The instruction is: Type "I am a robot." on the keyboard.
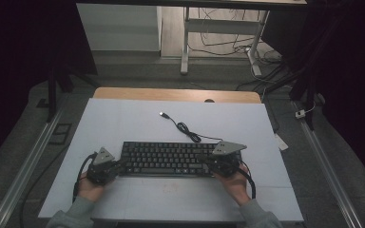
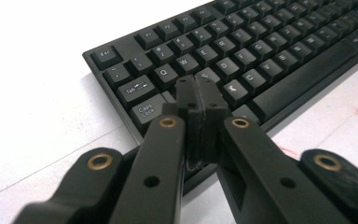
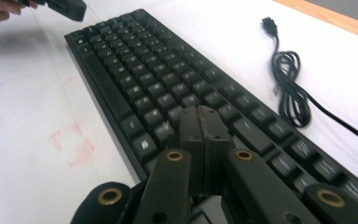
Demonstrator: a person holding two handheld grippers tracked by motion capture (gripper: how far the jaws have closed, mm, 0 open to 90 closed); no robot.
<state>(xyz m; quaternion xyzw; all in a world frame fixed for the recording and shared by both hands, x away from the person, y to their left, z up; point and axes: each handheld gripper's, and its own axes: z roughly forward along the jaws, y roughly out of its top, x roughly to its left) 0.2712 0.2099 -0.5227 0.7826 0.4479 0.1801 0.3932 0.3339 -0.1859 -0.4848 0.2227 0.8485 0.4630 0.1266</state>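
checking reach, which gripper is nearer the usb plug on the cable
Right. The right gripper is over the keyboard's right end, nearer the USB plug; the left gripper sits at its left end.

Black gripper (image 2: 198,88) jaws — brass rivets

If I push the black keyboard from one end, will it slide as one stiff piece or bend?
The keyboard looks like one rigid slab lying flat, so it would probably slide whole, perhaps pivoting. Its coiled cable lies loose and would likely trail floppily. The white table cover looks smooth, so little grip.
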